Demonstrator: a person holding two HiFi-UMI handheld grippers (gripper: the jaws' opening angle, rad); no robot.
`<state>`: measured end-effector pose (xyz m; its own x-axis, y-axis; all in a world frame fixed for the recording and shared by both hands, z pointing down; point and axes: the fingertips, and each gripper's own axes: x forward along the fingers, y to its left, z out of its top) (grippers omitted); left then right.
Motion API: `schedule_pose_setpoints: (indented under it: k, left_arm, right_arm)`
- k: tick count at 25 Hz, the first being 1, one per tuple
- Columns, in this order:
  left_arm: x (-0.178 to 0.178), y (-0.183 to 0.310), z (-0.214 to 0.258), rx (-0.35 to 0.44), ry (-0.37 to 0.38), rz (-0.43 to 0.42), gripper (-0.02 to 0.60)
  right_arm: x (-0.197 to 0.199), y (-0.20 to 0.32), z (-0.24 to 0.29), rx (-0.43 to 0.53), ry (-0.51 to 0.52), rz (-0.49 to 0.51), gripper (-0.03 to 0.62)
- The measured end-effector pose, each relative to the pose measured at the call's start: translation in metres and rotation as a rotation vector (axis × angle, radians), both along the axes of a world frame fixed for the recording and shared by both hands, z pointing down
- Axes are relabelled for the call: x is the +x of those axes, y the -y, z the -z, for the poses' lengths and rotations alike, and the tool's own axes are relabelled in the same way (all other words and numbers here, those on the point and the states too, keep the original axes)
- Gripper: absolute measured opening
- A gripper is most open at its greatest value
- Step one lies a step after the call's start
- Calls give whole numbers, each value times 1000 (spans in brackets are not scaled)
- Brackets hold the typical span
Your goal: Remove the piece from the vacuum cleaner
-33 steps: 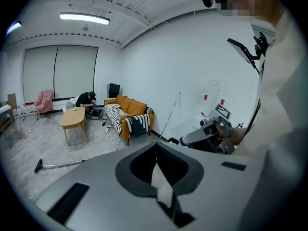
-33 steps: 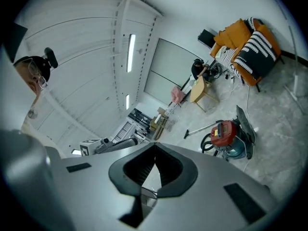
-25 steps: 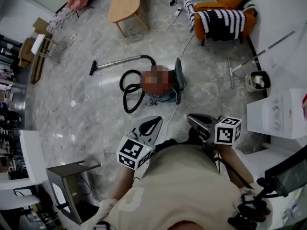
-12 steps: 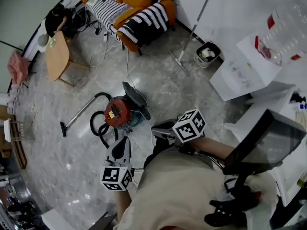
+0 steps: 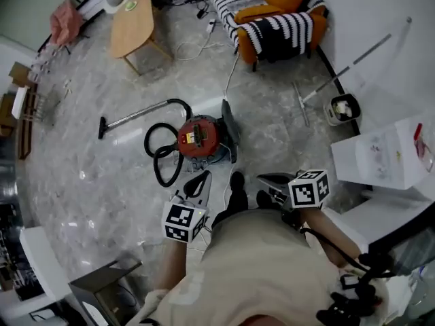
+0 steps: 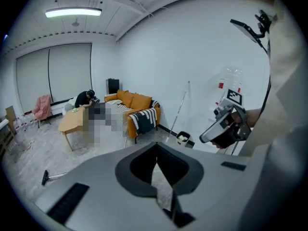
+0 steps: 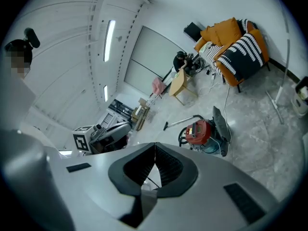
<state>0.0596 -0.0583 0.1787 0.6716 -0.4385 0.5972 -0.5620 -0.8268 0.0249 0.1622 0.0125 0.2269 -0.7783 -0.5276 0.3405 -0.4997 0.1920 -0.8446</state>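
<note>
Left gripper (image 5: 201, 178), right gripper (image 5: 262, 180): both are sitting closer to the vacuum cleaner (image 5: 199, 138) than a second ago, so the approach is probably getting under way; no piece is coming off yet. Jaws: both pairs are staying pressed together, gripping nothing. Vacuum cleaner: standing on the floor (image 5: 95, 182) just ahead of the left gripper, hose (image 5: 158, 161) looping beside it, sofa (image 5: 272, 12) lying well beyond it.
</note>
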Motion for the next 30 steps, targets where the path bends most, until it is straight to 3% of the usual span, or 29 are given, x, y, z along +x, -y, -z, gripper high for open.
schedule_pose_setpoints:
  k: [4, 15, 20, 30]
  left_arm:
    - [-42, 26, -20, -21, 70, 33, -6]
    - [-112, 94, -78, -80, 119, 111, -6]
    - [-116, 122, -125, -120, 121, 112, -6]
    - [-95, 134, -263, -250, 88, 113, -6]
  right_arm:
    - [-32, 25, -20, -53, -26, 43, 3]
    - [-95, 107, -84, -125, -159, 192, 3]
    - [-86, 147, -150, -196, -280, 126, 3]
    - [-64, 231, -300, -266, -391, -16, 4]
